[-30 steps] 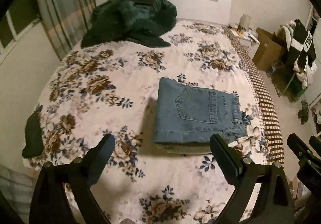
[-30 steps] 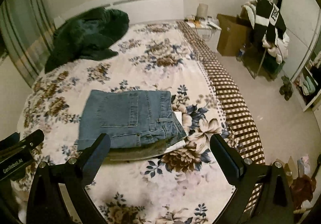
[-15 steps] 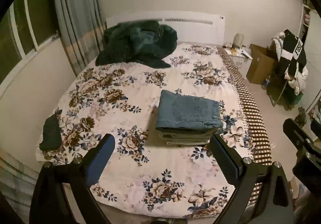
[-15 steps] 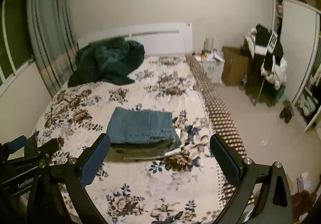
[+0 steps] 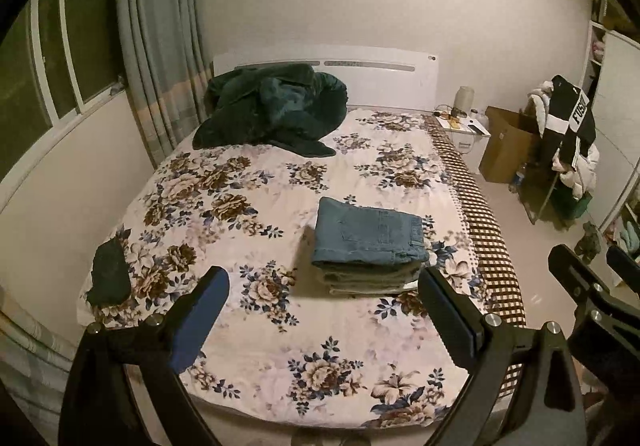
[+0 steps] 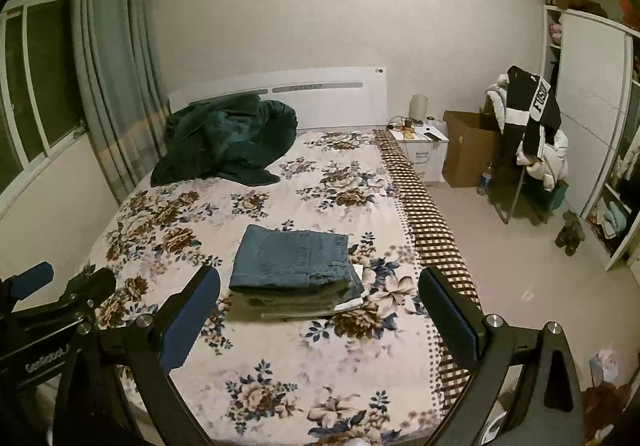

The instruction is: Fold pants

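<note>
Folded blue jeans [image 5: 370, 233] lie on top of a small stack of folded pants on the floral bed [image 5: 248, 206], toward its right side. They also show in the right wrist view [image 6: 294, 258]. My left gripper [image 5: 324, 310] is open and empty, held back from the bed's foot. My right gripper [image 6: 320, 310] is open and empty too, beside the left one. Neither touches the stack. The right gripper shows at the right edge of the left wrist view [image 5: 592, 286]; the left gripper shows at the left edge of the right wrist view [image 6: 56, 298].
A dark green blanket [image 5: 272, 106] is heaped by the white headboard. A small dark cloth [image 5: 109, 273] lies at the bed's left edge. Right of the bed stand a nightstand [image 6: 424, 146], a cardboard box [image 6: 468, 150], a clothes-laden chair [image 6: 528, 134] and a wardrobe.
Both grippers have pulled back and up from the bed, so the folded stack looks smaller and farther. Both stay open. The stack has not moved.
</note>
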A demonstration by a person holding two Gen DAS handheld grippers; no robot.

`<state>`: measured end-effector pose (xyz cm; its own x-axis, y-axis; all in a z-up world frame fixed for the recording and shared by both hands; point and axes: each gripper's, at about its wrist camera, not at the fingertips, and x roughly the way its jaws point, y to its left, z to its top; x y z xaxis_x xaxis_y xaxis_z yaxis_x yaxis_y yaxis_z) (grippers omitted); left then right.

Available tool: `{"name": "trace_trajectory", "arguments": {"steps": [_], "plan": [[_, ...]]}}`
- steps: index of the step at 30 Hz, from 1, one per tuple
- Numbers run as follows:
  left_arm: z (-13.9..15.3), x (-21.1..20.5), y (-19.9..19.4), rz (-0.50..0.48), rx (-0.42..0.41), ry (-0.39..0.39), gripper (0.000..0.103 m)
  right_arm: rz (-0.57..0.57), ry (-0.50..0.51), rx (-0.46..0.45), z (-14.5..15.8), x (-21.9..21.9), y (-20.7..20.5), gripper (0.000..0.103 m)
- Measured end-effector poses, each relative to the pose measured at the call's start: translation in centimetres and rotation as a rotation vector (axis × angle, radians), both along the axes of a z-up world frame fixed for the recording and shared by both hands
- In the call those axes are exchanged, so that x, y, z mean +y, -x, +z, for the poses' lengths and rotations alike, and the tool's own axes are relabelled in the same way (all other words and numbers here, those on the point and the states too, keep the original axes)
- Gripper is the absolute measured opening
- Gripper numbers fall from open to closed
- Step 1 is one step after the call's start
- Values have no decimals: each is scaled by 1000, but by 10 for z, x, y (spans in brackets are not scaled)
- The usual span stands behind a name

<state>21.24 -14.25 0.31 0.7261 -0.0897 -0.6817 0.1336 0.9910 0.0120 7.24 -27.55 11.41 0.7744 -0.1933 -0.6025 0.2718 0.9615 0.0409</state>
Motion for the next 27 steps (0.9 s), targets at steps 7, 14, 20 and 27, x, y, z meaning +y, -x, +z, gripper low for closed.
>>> {"name": "trace_trajectory", "arguments": {"steps": [7,14,20,27], "plan": [[-3,3,3,5,0,-5,102,-25,-7,15,1,-4,1,103],[2,7,10,20,-18,-7,102,-26,-1,20,-1,-5,-1,103],[4,9,12,30,-25,-12,102,-19,-4,21,-2,-3,-4,103],[8,12,12,35,-29,-15,102,-21,-3,25,-2,0,-5,103]]}}
